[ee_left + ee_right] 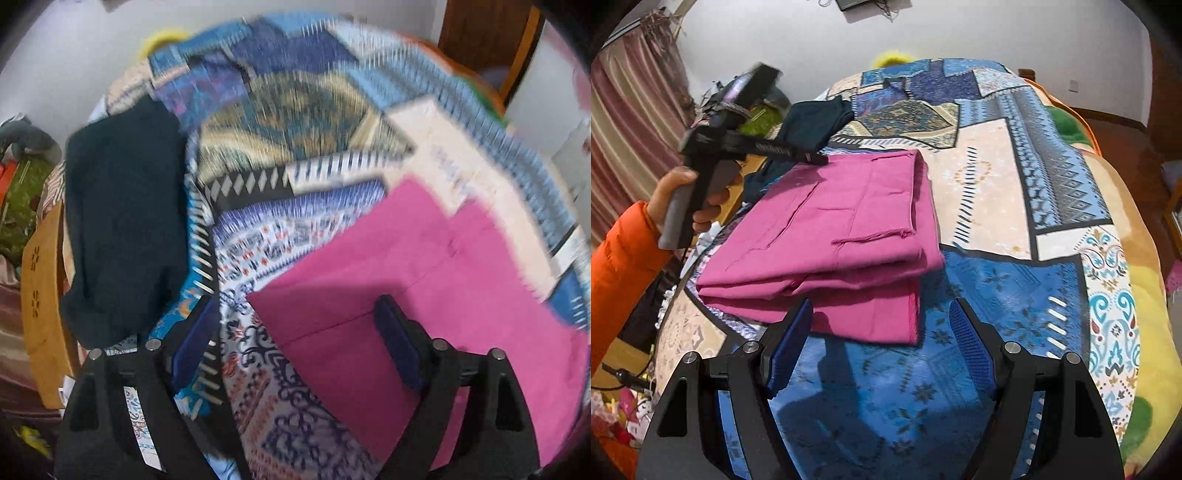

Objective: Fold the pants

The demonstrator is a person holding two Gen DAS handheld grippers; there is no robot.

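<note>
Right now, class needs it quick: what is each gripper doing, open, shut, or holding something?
Left gripper: open, holding nothing, above the folded pink pants.
Right gripper: open, holding nothing, in front of the pants on the patterned bedspread.

bed w/ patchwork blanket (1015, 192) | folded pink pants (827, 240) on it, ctr-left | dark teal garment (809, 122) at 11 o'clock of pants, near bed edge
</note>
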